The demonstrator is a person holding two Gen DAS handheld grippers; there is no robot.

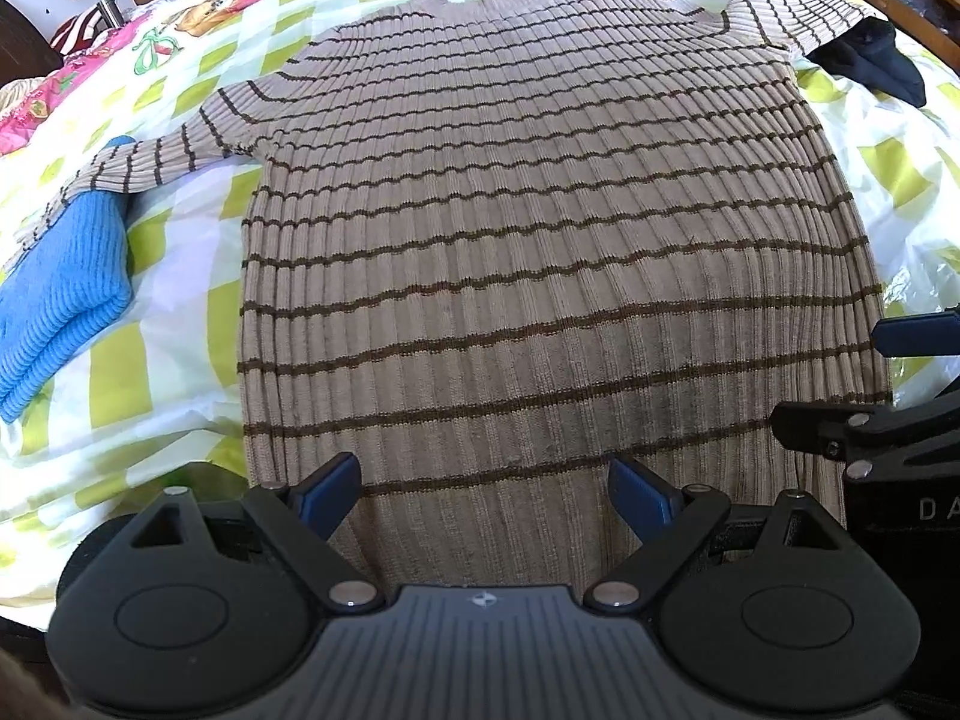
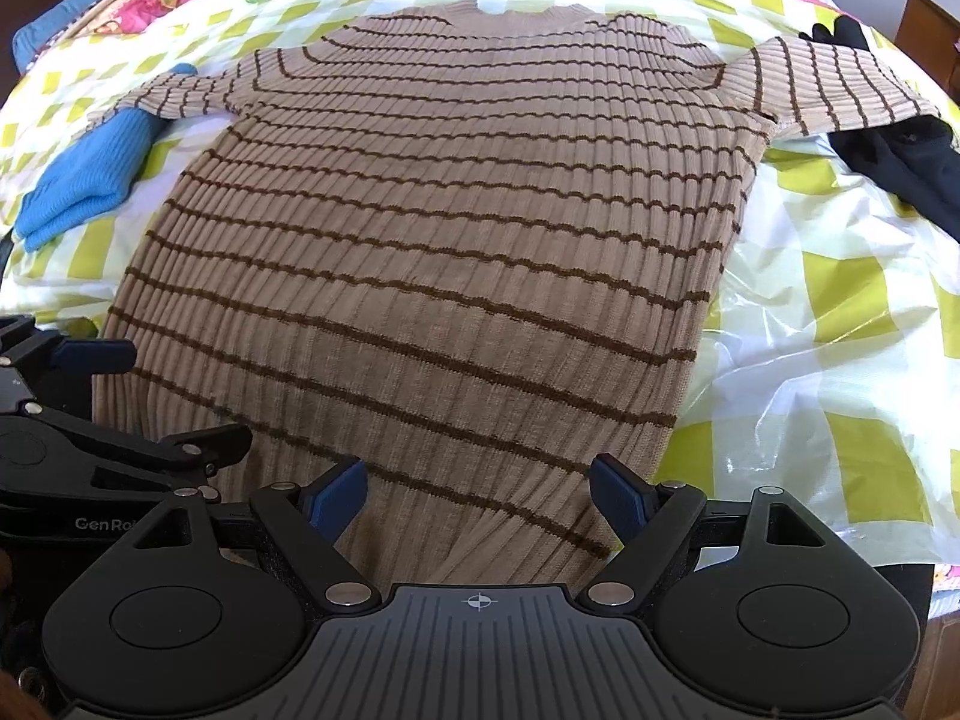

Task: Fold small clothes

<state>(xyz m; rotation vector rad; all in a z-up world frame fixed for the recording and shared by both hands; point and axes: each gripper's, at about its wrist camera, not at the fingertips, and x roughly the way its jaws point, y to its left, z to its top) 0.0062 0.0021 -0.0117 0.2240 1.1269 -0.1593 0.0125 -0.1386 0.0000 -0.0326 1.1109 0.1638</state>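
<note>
Sweater (image 1: 540,228), soft ribbed knit, lies flat; judged limp and stretchy, best pinched at hem corners; left gripper (image 1: 489,495) and right gripper (image 2: 480,495) both gape empty.

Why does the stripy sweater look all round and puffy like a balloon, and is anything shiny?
Left wrist view: the fisheye lens bends the tan ribbed sweater with brown stripes so its stripes curve. Right wrist view: the same bulge, and daylight glares on the crinkly clear plastic sheet over the green-checked bedspread. Both views stay sharp; the open tongs frame the hem.
</note>
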